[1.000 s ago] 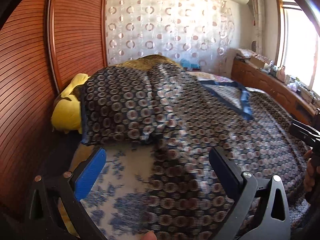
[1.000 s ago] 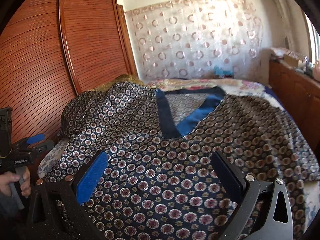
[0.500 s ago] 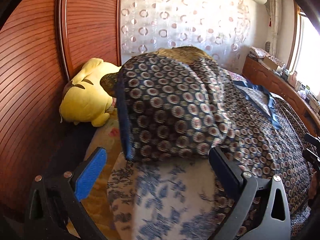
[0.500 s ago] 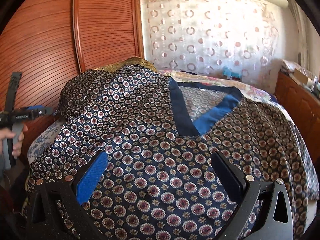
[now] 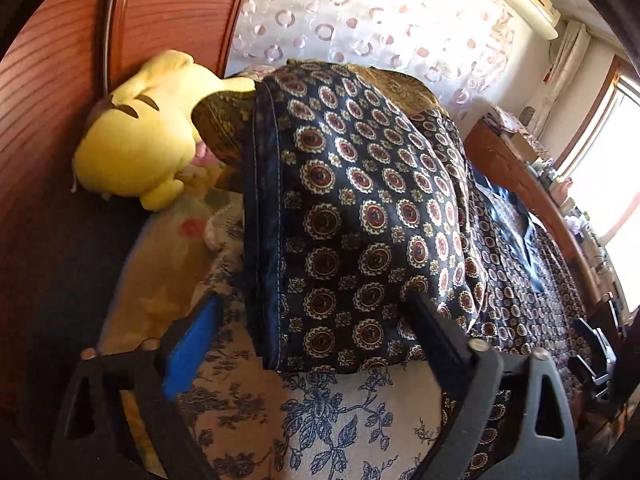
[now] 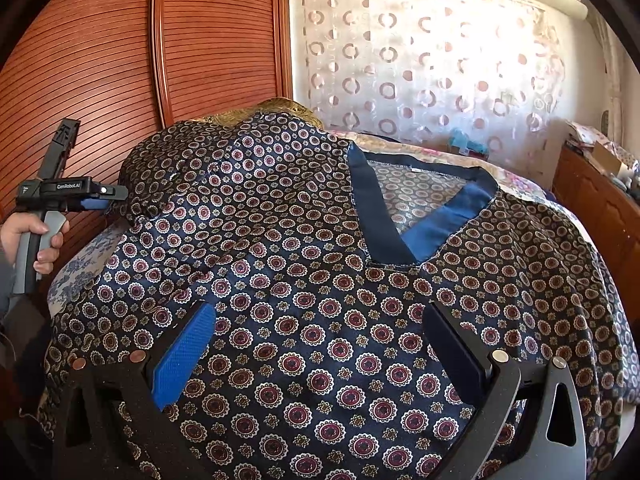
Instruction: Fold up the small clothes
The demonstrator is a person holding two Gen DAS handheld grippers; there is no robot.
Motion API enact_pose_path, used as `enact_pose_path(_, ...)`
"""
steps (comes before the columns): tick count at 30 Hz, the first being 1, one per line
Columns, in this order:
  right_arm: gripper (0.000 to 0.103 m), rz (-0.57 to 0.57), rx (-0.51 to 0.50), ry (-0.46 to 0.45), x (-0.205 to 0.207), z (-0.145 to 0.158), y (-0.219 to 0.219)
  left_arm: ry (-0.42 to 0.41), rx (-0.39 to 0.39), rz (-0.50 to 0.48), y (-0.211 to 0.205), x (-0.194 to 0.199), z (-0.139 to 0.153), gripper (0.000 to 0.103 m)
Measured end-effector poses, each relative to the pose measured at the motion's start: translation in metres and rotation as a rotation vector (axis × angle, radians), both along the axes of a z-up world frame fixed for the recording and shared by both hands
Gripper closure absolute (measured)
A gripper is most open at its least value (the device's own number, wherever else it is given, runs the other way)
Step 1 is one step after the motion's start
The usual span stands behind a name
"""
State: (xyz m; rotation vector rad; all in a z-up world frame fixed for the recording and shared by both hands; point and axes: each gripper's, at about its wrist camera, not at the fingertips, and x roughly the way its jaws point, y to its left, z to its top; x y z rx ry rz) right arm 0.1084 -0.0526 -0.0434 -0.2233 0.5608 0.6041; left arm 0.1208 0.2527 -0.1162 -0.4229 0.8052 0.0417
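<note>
Left wrist view, one patterned shirt [image 5: 360, 216] draped on the bed at twelve o'clock, its sleeve hem between the left gripper [image 5: 312, 320] jaws, just narrowing, not pressing, one yellow plush toy [image 5: 144, 136] at ten o'clock, right gripper [image 6: 316, 340] jaws apart over the cloth.

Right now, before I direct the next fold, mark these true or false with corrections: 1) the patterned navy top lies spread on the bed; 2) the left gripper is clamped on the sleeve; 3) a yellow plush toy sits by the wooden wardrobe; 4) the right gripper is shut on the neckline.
1) True: the navy medallion-print satin top lies spread over the floral bedsheet.
2) False: the left gripper has just been closing, but its jaws stand apart around the sleeve hem, not pressing it.
3) True: the yellow plush toy lies against the slatted wooden wardrobe.
4) False: the right gripper is open above the top's front, short of the blue V-neckline.
</note>
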Motion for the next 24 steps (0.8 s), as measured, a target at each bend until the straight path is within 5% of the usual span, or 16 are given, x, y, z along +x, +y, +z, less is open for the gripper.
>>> enact_pose_path(5, 0.000, -0.003, 0.014, 0.014, 0.001, 0.000, -0.003, 0.009, 0.037, 0.006, -0.002, -0.002, 0.002, 0.073)
enact_pose_path(8, 0.000, -0.007, 0.012, 0.012, 0.002, -0.001, -0.002, 0.042, 0.111, 0.011, -0.004, -0.005, 0.004, 0.092)
enact_pose_path(24, 0.000, -0.008, 0.014, 0.002, 0.001, -0.001, -0.003, -0.094, 0.175, -0.055, -0.028, -0.029, 0.060, 0.100)
